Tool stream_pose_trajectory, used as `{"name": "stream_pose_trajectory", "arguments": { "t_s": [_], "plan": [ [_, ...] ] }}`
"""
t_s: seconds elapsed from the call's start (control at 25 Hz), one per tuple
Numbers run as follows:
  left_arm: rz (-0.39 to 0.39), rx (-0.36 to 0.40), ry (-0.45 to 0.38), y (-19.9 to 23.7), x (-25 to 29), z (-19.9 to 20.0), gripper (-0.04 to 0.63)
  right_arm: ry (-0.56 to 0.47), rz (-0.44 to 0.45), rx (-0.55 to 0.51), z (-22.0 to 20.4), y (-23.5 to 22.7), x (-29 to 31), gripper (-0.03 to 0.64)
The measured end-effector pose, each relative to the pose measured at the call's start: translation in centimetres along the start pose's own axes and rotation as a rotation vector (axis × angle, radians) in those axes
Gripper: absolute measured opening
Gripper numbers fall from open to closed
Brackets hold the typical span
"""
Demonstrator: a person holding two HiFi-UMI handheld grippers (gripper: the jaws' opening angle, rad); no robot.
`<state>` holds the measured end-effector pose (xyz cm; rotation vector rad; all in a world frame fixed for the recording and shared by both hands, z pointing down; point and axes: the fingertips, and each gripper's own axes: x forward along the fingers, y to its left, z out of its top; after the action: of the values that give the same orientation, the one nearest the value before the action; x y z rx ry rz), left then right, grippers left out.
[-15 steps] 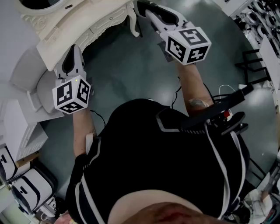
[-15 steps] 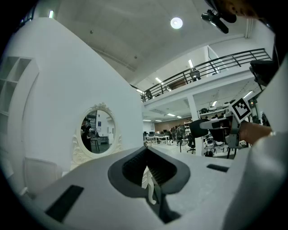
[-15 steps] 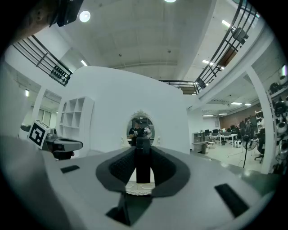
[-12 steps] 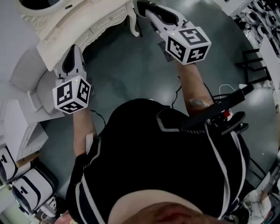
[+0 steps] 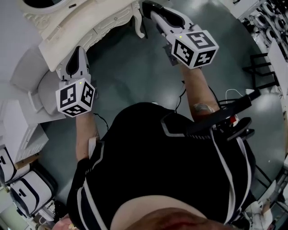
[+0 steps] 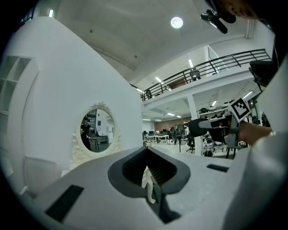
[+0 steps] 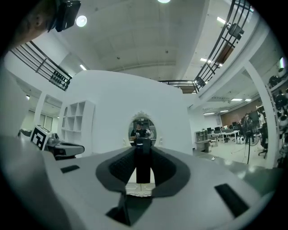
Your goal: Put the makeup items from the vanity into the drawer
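The white carved vanity (image 5: 90,22) stands at the top left of the head view, and its oval mirror (image 7: 143,127) faces both gripper views. My right gripper (image 5: 150,6) is up by the vanity's right front corner. Its jaws (image 7: 143,166) are shut on a slim black makeup stick (image 7: 143,159), which it holds upright above the white tabletop (image 7: 139,189). My left gripper (image 5: 77,50) points at the vanity's left front edge. Its pads (image 6: 147,152) meet at the tips with nothing between them; only a sliver of white carving shows through the slit below.
A pale upholstered seat (image 5: 27,76) stands left of the vanity, with white cases (image 5: 22,188) at the lower left. A black stand with cables (image 5: 234,112) is at my right. A white cubby shelf (image 7: 78,121) stands against the wall. Grey-green floor (image 5: 130,72) lies between the grippers.
Both grippers have stayed almost where they were. The head view has shifted a few pixels, and the right gripper keeps its hold.
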<state>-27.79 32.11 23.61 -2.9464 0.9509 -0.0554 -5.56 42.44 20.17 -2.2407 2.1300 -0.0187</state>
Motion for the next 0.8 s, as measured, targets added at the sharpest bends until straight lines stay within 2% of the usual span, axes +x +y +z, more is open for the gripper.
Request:
{"name": "stream_pose_trajectory", "arguments": {
  "t_s": [0.36,0.8],
  "plan": [
    [0.011,0.005,0.001,-1.8,1.3,0.0,0.005,-0.027,0.039,0.033,0.3,-1.0,-0.4,0.097],
    [0.027,0.038,-0.007,-3.6,6.8,0.1,0.005,-0.03,0.081,0.03,-0.5,-5.6,2.1,0.097]
  ]
}}
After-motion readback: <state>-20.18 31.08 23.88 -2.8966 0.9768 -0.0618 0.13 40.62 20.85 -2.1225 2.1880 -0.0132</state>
